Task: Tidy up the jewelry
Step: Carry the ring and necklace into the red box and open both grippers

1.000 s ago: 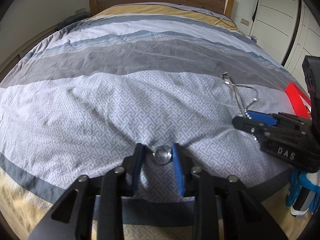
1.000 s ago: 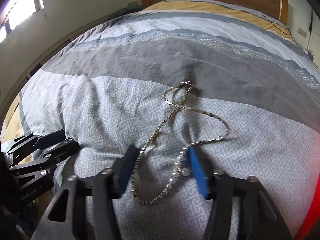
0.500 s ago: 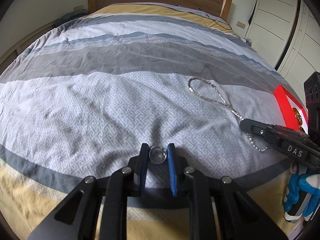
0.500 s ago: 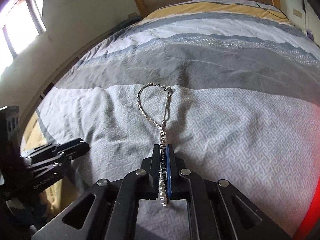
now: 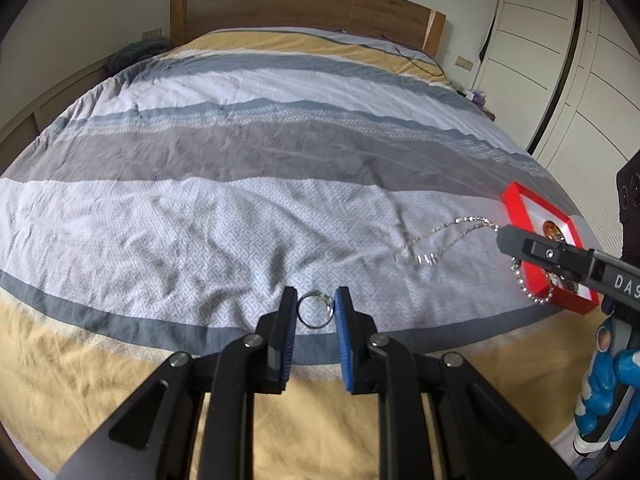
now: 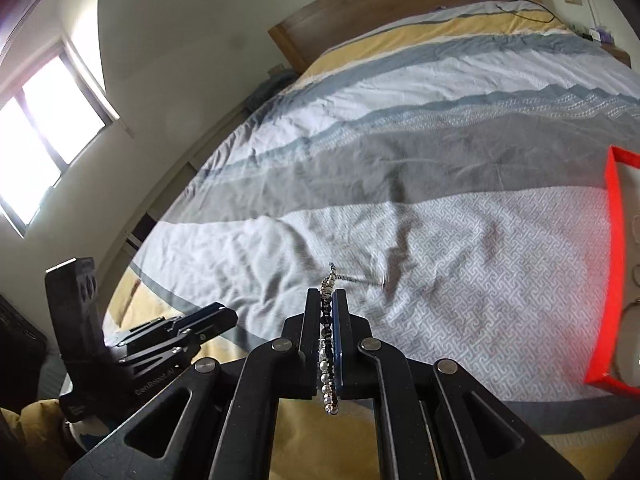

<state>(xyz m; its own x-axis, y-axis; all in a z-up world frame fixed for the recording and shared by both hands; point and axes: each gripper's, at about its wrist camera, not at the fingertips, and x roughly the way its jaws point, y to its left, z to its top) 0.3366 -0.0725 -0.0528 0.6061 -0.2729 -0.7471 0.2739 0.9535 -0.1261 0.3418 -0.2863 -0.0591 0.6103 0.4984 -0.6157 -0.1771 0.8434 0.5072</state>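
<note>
A silver ring (image 5: pixel 314 311) is pinched between the blue pads of my left gripper (image 5: pixel 315 307), held above the bed's front edge. My right gripper (image 6: pixel 329 300) is shut on a silver bead chain (image 6: pixel 329 380); one end hangs below the jaws and the other trails forward toward the bedspread. In the left wrist view the right gripper (image 5: pixel 505 236) hovers in front of a red jewelry box (image 5: pixel 520 208) at the bed's right edge, with the chain (image 5: pixel 452 232) drooping left from it. The red box (image 6: pixel 616 220) has a white lining and holds a few pieces. My left gripper (image 6: pixel 216 316) shows low at the left.
The striped bedspread (image 5: pixel 240 184) covers the whole bed up to a wooden headboard (image 5: pixel 304 4). A black cable (image 5: pixel 416 62) lies near the headboard. White wardrobe doors (image 5: pixel 592 92) stand to the right, a window (image 6: pixel 44 136) to the left. A blue-gloved hand (image 5: pixel 612 380) holds the right gripper.
Both grippers rose off the bed. The left one closed on the ring and lifted it. The right one shut on the chain and carried it right toward the red box.
</note>
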